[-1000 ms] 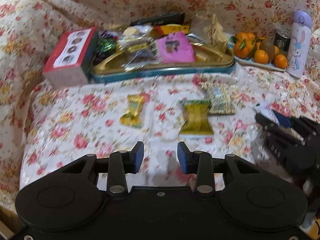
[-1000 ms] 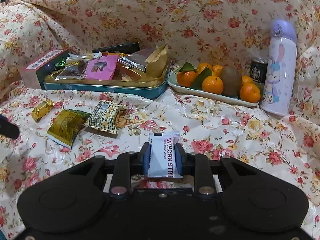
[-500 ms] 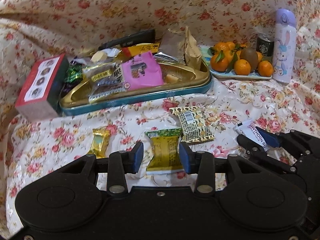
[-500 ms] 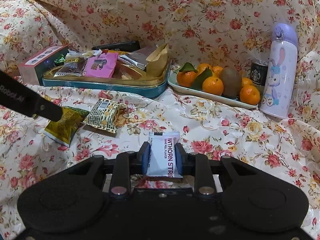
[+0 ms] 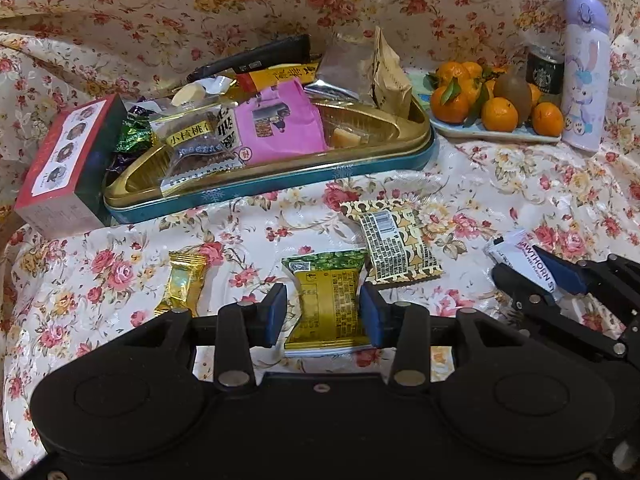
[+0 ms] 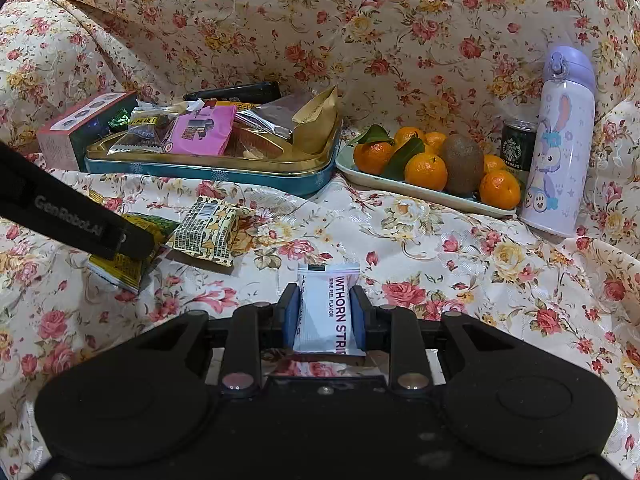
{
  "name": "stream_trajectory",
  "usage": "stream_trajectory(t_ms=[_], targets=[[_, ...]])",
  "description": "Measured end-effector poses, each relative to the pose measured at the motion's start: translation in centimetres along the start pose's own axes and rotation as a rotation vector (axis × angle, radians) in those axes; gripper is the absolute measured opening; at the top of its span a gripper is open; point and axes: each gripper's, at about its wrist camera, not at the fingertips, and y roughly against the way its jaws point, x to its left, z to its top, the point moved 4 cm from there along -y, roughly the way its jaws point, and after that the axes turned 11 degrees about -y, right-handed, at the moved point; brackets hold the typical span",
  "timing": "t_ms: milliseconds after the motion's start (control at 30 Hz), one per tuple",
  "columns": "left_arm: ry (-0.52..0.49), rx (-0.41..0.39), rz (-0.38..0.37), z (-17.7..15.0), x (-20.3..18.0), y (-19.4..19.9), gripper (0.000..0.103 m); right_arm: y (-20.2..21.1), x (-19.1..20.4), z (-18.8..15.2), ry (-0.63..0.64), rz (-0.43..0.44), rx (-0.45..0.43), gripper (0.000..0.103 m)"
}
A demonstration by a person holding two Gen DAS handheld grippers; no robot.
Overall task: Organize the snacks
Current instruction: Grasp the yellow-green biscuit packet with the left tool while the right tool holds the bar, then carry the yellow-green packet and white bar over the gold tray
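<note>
Floral cloth bare beside tin

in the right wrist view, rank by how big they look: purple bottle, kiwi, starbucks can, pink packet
1. purple bottle
2. pink packet
3. kiwi
4. starbucks can, partly hidden behind the fruit, so unsure against the kiwi.

Snack tin at rear of my worktop, a box against its left side, fruit tray to its right, then a can and bottle. Three packets lie in front of the tin.
</note>
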Motion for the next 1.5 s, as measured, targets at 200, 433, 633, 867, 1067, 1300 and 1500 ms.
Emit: stream_trajectory(t_ms=[200, 433, 633, 867, 1067, 1300, 1500], targets=[[0.015, 0.028, -0.017, 0.1, -0.1, -0.9, 0.05, 0.0, 0.0, 0.0, 0.0, 0.0, 0.0, 0.028], [0.074, 0.049, -0.045, -0.3, 0.5, -0.3, 0.04, 0.0, 0.0, 0.0, 0.005, -0.004, -0.001, 0.028], [0.107, 0.03, -0.036, -1.2, 1.2, 2.9, 0.039, 0.0, 0.0, 0.0, 0.005, -0.004, -0.001, 0.028], [0.14, 0.026, -0.054, -3.5, 1.7, 7.6, 0.039, -0.1, 0.0, 0.0, 0.007, -0.004, -0.001, 0.028], [0.173, 0.02, -0.063, -6.7, 2.0, 11.2, 0.039, -0.1, 0.1, 0.1, 0.013, -0.008, -0.002, 0.027], [0.183, 0.013, -0.014, -10.4, 2.1, 14.2, 0.039, -0.1, 0.4, 0.0, 0.044, -0.03, -0.009, 0.027], [0.168, 0.006, 0.026, -12.8, 1.9, 16.2, 0.039, 0.5, 1.3, 0.5, 0.076, -0.089, 0.055, 0.025]])
